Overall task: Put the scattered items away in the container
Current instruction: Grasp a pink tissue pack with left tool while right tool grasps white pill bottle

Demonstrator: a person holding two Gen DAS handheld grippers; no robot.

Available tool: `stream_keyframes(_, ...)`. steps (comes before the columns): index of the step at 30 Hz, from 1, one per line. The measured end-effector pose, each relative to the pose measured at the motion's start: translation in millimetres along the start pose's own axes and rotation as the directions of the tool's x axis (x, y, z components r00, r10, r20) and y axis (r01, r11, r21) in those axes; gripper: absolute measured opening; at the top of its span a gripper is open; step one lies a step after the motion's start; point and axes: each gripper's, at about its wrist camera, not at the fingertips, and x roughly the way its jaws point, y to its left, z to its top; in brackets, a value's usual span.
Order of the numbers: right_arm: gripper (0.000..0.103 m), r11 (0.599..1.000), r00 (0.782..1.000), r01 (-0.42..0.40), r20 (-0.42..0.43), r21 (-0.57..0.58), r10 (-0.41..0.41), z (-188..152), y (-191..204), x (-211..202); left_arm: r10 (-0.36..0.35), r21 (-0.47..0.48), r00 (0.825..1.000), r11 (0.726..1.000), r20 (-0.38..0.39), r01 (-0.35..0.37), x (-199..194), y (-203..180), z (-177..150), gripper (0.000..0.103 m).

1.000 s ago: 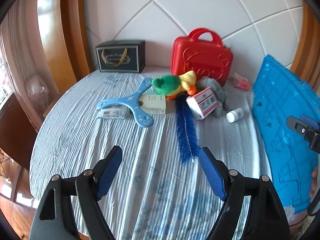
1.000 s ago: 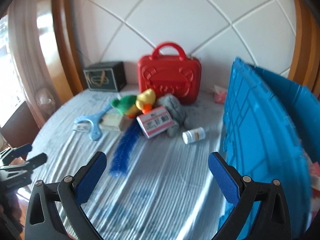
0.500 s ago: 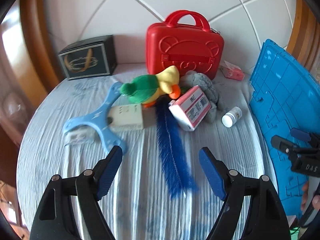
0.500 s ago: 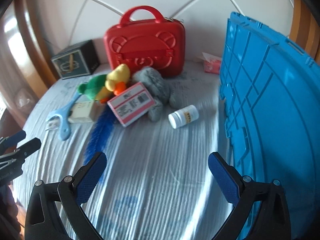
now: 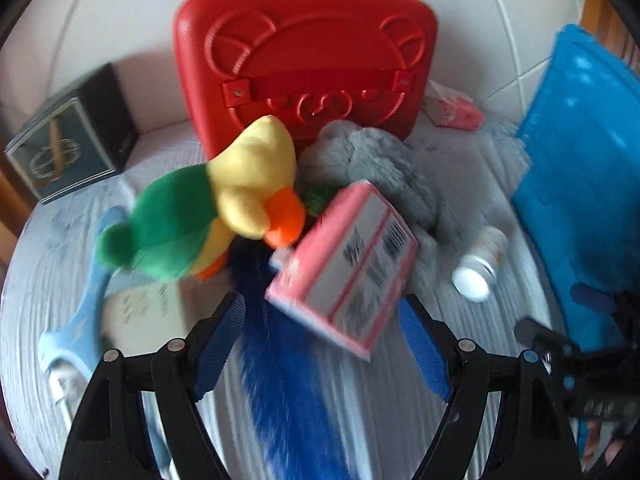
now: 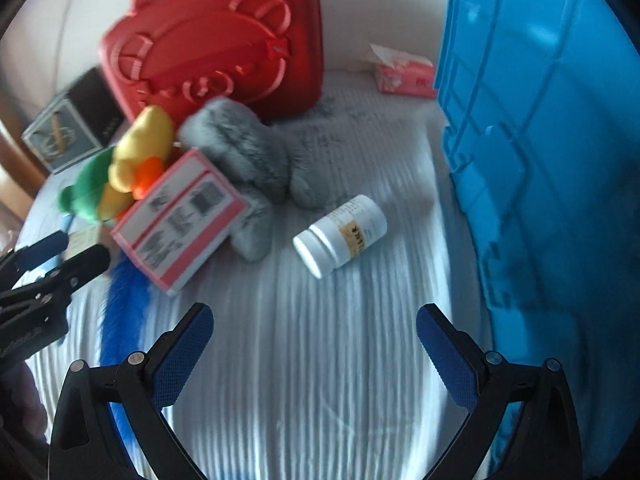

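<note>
My left gripper (image 5: 320,344) is open and empty, right in front of a pink and white box (image 5: 344,264) that leans on a grey plush (image 5: 376,164). A blue fluffy brush (image 5: 280,368) lies between its fingers. A green and yellow plush duck (image 5: 208,204) lies left of the box. My right gripper (image 6: 314,350) is open and empty, just short of a white pill bottle (image 6: 340,236) lying on its side. The blue crate (image 6: 552,160) stands at the right, its wall facing me. The box (image 6: 180,216) and grey plush (image 6: 240,152) also show in the right wrist view.
A red case (image 5: 304,60) stands at the back against the white wall. A dark box (image 5: 68,144) is at the back left, a pink tissue pack (image 6: 404,76) at the back right. A light blue plastic tool (image 5: 80,320) and a beige card (image 5: 148,312) lie at left on the striped cloth.
Both grippers have moved forward toward the pile. The left one has closed in on the pink box and brush, the right one on the pill bottle. Both stay open.
</note>
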Motion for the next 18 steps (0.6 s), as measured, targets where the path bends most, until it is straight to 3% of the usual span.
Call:
stream_keyframes(4,0.103,0.999,1.000,0.018,-0.019,0.033,-0.017,15,-5,30,0.014,-0.015,1.000,1.000,-0.025,-0.015,39,4,20,0.079)
stream_keyframes(6,0.103,0.998,0.999,0.031,-0.032,0.050,-0.029,22,-8,46,-0.024,-0.030,0.999,0.999,-0.047,0.022,55,6,25,0.079)
stream_keyframes(15,0.100,0.991,0.992,0.105,-0.080,0.079,-0.099,40,-21,101,-0.071,-0.086,0.995,0.994,-0.076,0.064,56,14,-1,0.080)
stream_keyframes(17,0.071,0.994,0.991,0.104,-0.091,0.045,-0.099,35,-18,106,-0.058,-0.083,0.995,0.995,-0.086,0.051,48,14,-12,0.080)
stream_keyframes(18,0.051,0.994,0.990,0.107,-0.096,0.016,-0.105,31,-14,107,-0.058,-0.092,0.994,0.995,-0.092,0.050,46,14,-16,0.079)
